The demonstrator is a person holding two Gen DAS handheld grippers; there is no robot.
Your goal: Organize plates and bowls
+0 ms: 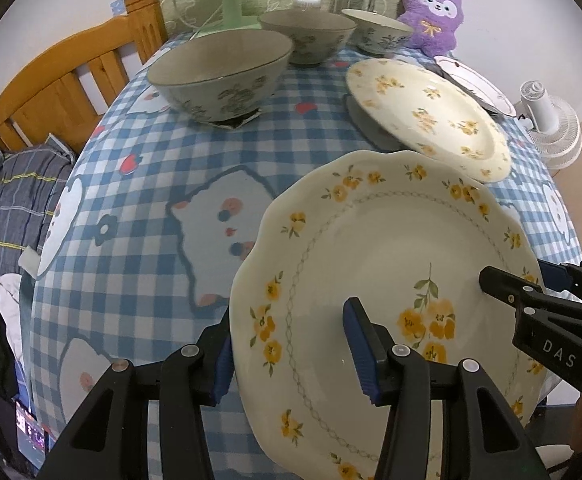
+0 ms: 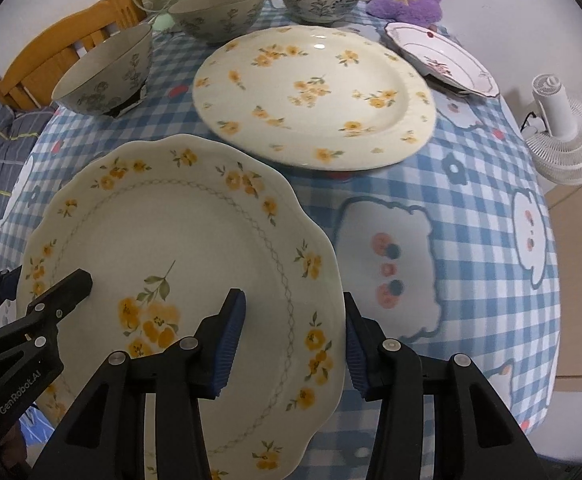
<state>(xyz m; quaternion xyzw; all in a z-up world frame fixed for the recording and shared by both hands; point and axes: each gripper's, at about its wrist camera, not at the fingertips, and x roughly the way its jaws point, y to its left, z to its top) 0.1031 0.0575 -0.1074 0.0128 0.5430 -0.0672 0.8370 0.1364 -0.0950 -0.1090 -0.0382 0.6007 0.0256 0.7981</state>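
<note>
Scalloped plate nearest, yellow flowers, held between both grippers above checked tablecloth. Left gripper astride plate's left rim, one pad under, one over; right gripper likewise astride right rim. Pads half-spread and apparently pressing on the rim from both sides, plate tilted and seemingly clear of cloth.

Step in hand, judged: carrying this plate toward second yellow-flowered plate, just beyond, likely to stack. Next move calls for both hands travelling together, level, then lowering centred and easing both grips at once.

Count: three plates, including small pink-trimmed plate at far right. Three bowls: large bowl, middle bowl, far bowl.
</note>
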